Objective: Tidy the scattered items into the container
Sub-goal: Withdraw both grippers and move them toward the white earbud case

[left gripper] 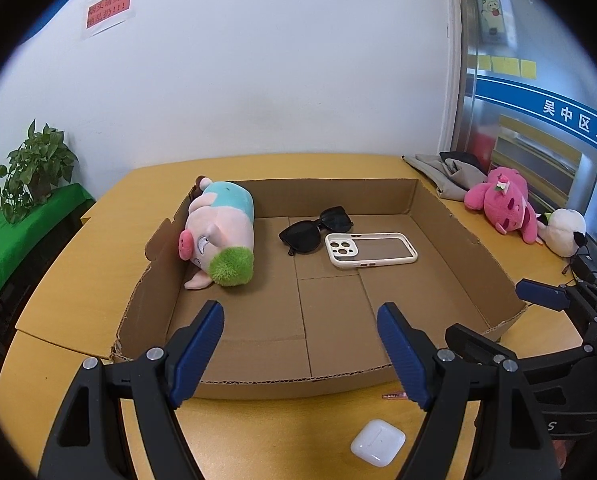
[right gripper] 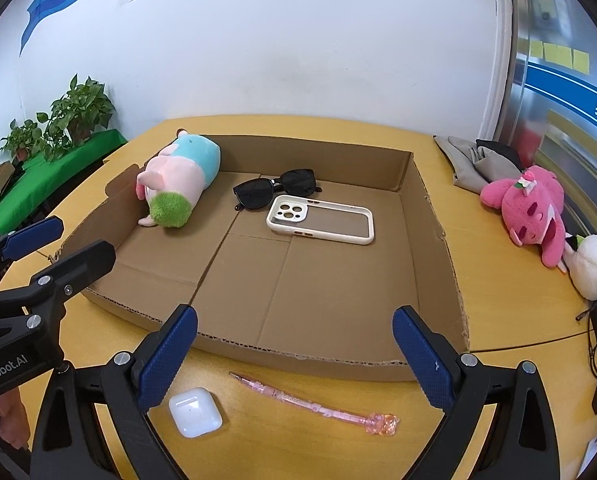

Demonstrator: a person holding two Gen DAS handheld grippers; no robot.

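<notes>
Right gripper (right gripper: 294,344) hangs wide open above the near edge of the cardboard tray (right gripper: 442,248), nothing between its blue pads, and the left gripper (left gripper: 300,344) is spread just as wide and just as empty beside it. Inside the tray already: the pig plush (right gripper: 178,184), the black sunglasses (right gripper: 276,188) and the white phone case (right gripper: 320,220). Left out on the yellow table (right gripper: 498,320), just in front of the tray wall, lie the white earbud case (right gripper: 194,412) and the pink pen (right gripper: 318,404). My read: the pen is next for the right gripper. Best to turn the jaws across the shaft, drop low, pinch mid-length. It looks thin and slick, so close gently and lift clear of the wall.
</notes>
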